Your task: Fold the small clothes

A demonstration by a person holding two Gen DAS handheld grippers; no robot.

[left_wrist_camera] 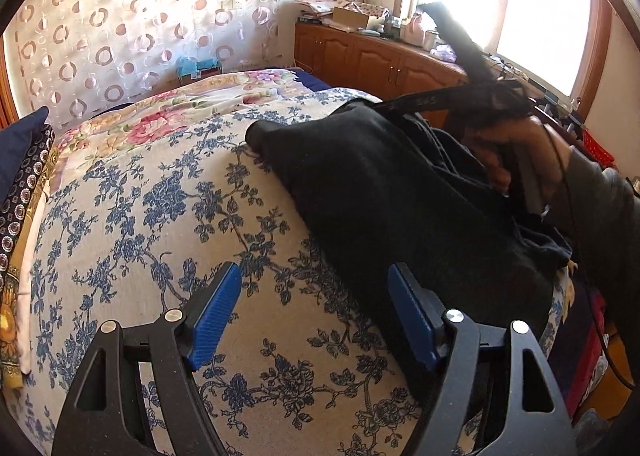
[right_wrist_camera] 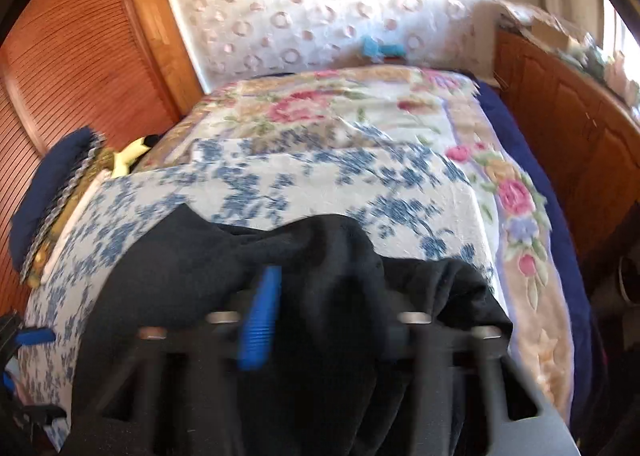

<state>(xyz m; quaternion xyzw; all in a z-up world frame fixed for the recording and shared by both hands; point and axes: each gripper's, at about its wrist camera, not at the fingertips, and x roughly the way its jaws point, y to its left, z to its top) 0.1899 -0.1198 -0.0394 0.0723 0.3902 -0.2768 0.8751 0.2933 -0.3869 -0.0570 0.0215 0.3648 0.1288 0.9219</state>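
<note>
Left gripper [left_wrist_camera: 314, 320] nearest the lens: blue fingers [left_wrist_camera: 214, 314] wide apart, nothing between them, hovering over the blue-floral sheet [left_wrist_camera: 160, 207] just beside the garment's near edge. The right-side finger overlaps the black cloth in view; contact can't be confirmed.

Black garment [left_wrist_camera: 384, 191] lies bunched on the sheet toward the bed's window side, partly lifted at that end. In the left view the person's right hand [left_wrist_camera: 520, 151] is at the raised part, with a dark strap-like band running across it.

Right gripper [right_wrist_camera: 332, 320]: view is motion-blurred. One blue finger [right_wrist_camera: 260, 316] shows; the other is buried under black cloth. Looks clamped on the garment, but I can't tell for sure.

Judged step: lifting or spreading the garment before the first fold.

Risks:
- Cloth is draped over the right gripper, so a pull may drag the whole bundle instead of one layer.
- The left fingers close on sheet along with the garment, since both lie together at that edge.
- Black on black hides the seams, so the fold may be misaligned.
- Garment sits near the bed edge; a hard tug could slide it off.
</note>
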